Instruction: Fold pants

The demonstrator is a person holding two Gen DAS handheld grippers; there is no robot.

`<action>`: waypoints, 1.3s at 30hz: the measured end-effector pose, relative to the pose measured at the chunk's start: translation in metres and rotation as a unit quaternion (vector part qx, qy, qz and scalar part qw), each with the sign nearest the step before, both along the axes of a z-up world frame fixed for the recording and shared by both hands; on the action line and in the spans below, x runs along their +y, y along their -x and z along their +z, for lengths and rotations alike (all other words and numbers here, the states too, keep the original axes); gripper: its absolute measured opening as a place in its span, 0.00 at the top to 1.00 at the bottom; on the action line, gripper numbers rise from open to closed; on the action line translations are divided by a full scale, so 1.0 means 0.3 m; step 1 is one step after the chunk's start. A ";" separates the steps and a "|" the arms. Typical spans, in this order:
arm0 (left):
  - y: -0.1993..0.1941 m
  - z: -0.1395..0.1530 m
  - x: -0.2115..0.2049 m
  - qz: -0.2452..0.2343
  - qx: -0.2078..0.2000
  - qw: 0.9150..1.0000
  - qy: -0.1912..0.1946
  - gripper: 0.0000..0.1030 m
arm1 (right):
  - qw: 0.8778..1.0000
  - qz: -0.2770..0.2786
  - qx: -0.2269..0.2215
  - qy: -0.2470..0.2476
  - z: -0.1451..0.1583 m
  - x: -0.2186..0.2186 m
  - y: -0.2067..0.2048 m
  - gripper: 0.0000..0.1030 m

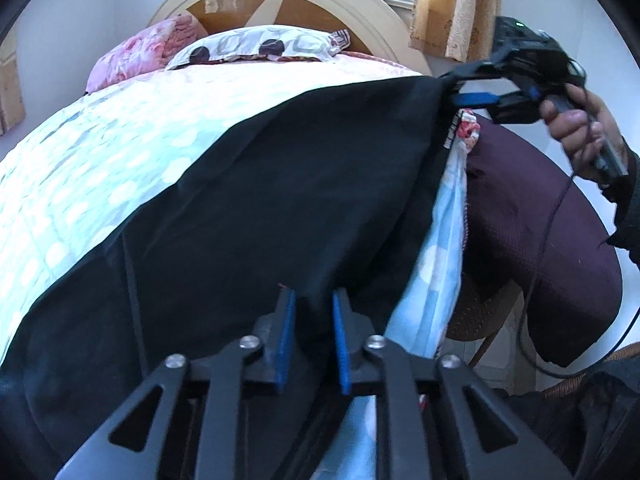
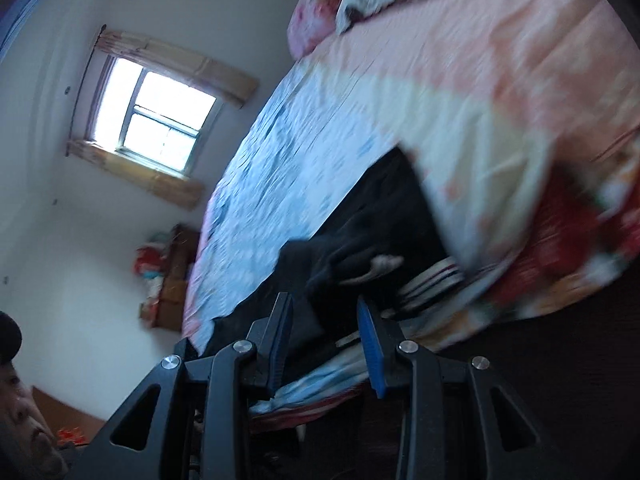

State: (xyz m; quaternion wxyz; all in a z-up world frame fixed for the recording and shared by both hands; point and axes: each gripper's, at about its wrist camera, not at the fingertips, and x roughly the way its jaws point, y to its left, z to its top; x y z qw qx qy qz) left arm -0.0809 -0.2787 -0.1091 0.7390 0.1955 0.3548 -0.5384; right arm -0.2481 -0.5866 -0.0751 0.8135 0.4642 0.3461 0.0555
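**Pants spread on the bed, both claws at the near edge**

The black pants [image 1: 280, 184] lie across the bed [image 1: 100, 168], over the pale dotted quilt, and reach the bed's side edge. The left claw [image 1: 314, 300] has its two blue pads a little apart with the dark cloth between them; whether it really pinches the cloth, I cannot tell. The right claw [image 1: 456, 88] is at the far corner of the pants, near the waistband, and its fingers seem to close on the cloth there. The right wrist view is blurred, so this is not sure.

I judge that the first fold is starting — two corners of one side are taken. The next move calls for lifting both corners together, at equal height, and carrying them across to the opposite edge — without dragging the quilt.
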 end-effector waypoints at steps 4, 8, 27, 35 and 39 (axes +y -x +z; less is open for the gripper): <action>-0.003 0.004 0.003 -0.006 0.003 1.000 0.006 0.90 | 1.000 -0.011 0.003 0.000 -0.052 0.013 -0.100 0.66; 0.001 0.021 0.022 -0.014 0.004 1.000 0.018 0.91 | 0.997 -0.035 -0.018 0.063 0.009 0.024 -0.152 0.94; -0.004 0.035 0.091 -0.060 0.054 0.997 0.021 0.91 | 0.981 -0.074 0.037 0.176 0.005 -0.014 0.148 0.58; -0.070 0.082 0.088 -0.004 0.019 0.999 0.049 0.88 | 0.983 -0.112 -0.025 0.140 0.160 -0.183 0.085 0.58; -0.106 0.053 0.088 0.018 0.029 0.998 0.045 0.88 | 0.990 -0.040 0.031 0.129 0.122 -0.184 -0.075 0.58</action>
